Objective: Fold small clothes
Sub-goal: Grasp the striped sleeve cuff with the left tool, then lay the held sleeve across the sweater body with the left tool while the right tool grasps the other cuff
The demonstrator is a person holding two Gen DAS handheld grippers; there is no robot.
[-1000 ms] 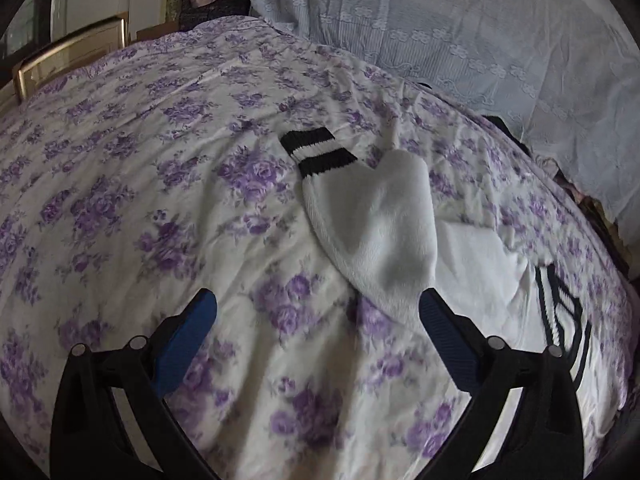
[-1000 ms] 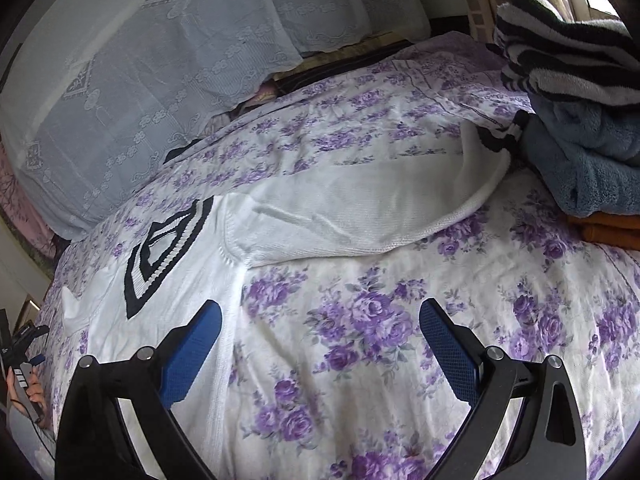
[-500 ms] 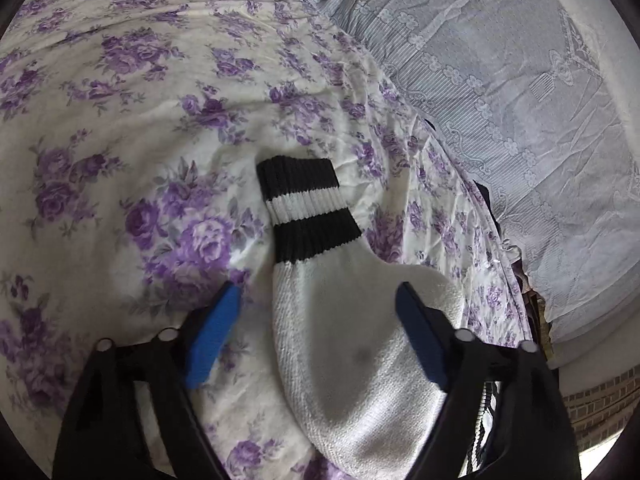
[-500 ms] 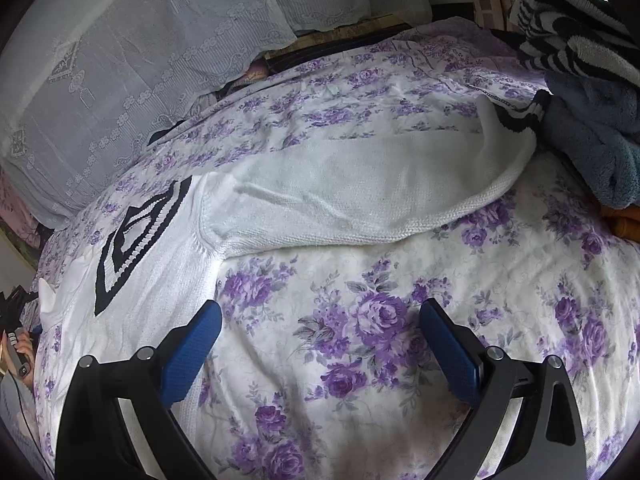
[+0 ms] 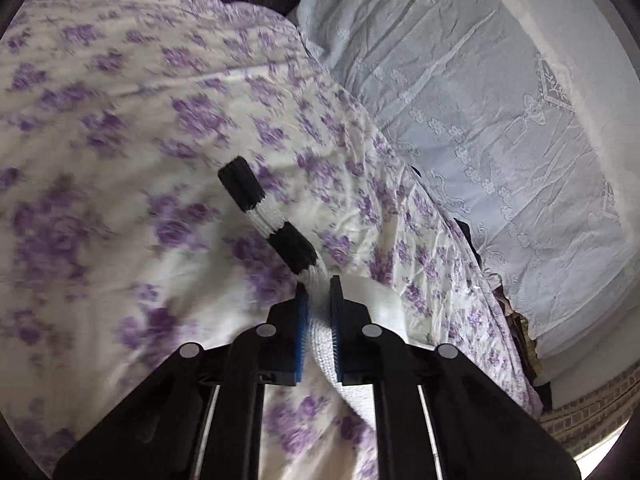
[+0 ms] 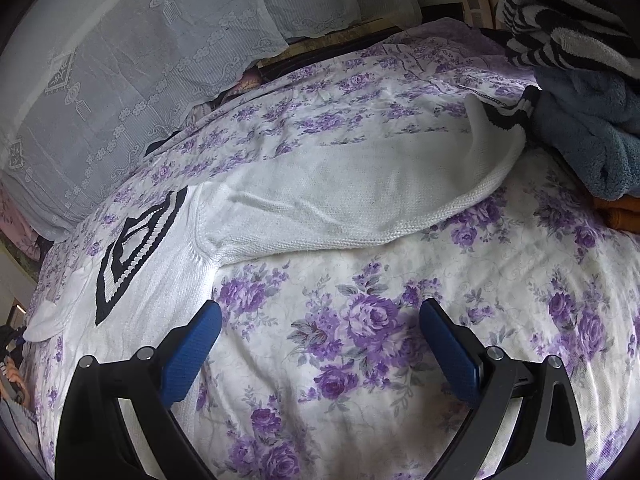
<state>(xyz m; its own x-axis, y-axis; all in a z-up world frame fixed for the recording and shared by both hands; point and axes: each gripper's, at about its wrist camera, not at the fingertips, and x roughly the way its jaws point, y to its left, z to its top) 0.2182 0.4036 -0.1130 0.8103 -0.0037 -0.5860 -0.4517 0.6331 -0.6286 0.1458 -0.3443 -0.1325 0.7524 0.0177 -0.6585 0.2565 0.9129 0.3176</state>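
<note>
The left gripper (image 5: pixel 319 296) is closing on the sweater sleeve (image 5: pixel 320 320) near its striped cuff (image 5: pixel 266 216); it should grip firmly before lifting inward. The right gripper (image 6: pixel 320 344) hangs spread over the bed (image 6: pixel 400 360).

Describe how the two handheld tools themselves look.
Both match: the left tool and the right tool each have two black plastic fingers with silver pivot rivets, and a ribbed blue pad on each finger's inner face. No cables or sleeves are visible.

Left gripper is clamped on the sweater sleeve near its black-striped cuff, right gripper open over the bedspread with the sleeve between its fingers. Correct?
Not quite. The right wrist view shows the right gripper open over bare floral bedspread; the sweater sleeve lies beyond its fingers. The left gripper, jaws closing, does pinch its sleeve.
</note>
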